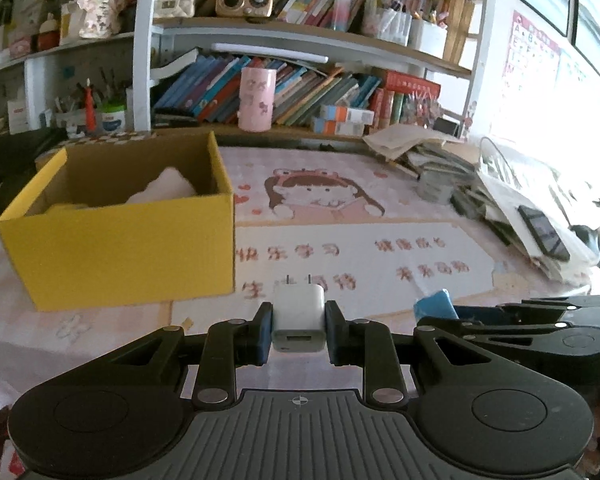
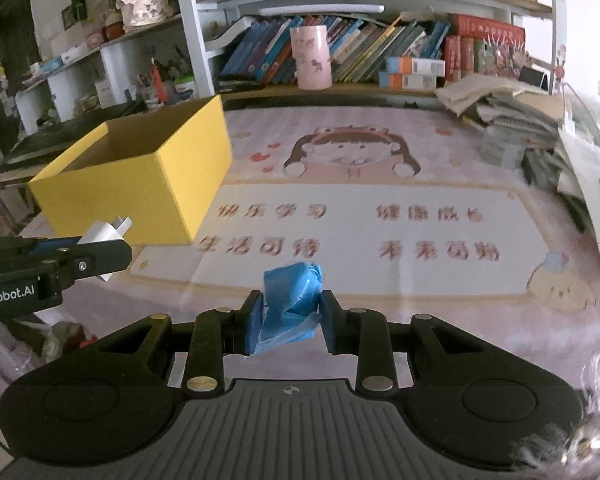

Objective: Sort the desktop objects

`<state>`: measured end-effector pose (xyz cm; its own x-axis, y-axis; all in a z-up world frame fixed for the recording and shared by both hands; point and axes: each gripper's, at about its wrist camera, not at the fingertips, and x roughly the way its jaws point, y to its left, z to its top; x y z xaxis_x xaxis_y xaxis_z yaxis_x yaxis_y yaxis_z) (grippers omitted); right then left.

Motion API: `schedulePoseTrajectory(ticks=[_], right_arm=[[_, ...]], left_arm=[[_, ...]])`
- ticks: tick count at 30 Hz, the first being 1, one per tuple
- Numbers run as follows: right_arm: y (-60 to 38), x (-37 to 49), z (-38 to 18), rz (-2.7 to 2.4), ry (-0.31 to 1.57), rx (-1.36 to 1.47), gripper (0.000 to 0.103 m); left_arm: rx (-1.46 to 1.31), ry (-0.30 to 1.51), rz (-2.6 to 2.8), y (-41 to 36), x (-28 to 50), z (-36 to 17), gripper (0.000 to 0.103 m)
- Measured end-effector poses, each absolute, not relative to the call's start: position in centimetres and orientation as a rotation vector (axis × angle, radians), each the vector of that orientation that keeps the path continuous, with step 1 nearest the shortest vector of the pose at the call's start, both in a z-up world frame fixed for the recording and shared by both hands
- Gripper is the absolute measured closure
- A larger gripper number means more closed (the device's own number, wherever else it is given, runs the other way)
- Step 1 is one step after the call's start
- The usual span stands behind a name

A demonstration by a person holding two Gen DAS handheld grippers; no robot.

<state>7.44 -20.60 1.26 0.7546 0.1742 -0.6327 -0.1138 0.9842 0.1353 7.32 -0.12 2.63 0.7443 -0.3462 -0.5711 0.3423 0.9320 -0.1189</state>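
Charger (image 1: pixel 299 316) pinched tight in my left jaws, prongs pointing ahead; blue packet (image 2: pixel 290 300) clamped in my right. Both ride above the worktop's near edge. Yellow box (image 1: pixel 116 224) sits ahead-left, nearer my left hand.

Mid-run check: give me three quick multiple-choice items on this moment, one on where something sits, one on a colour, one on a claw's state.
1. Where is the yellow box relative to the cartoon girl print on the desk mat?
A left of it B right of it C on top of it

2. What colour is the crumpled packet in the right claw?
A red B blue C green

3. The left claw is:
A open, empty B shut on the white charger C shut on nothing

Key: 1 A, box stands left of the print. 2 B, plainly blue. 3 B, pads press the charger's sides.
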Motion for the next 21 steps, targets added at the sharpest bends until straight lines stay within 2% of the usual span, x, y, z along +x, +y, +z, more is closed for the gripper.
schedulePoseTrajectory(ticks=[21], right_arm=[[-15.0,4.3,1.4,0.288,0.721,0.024,0.077]], left_arm=[[-0.074,0.642,-0.269,5.1,2.5,2.2,0.078]])
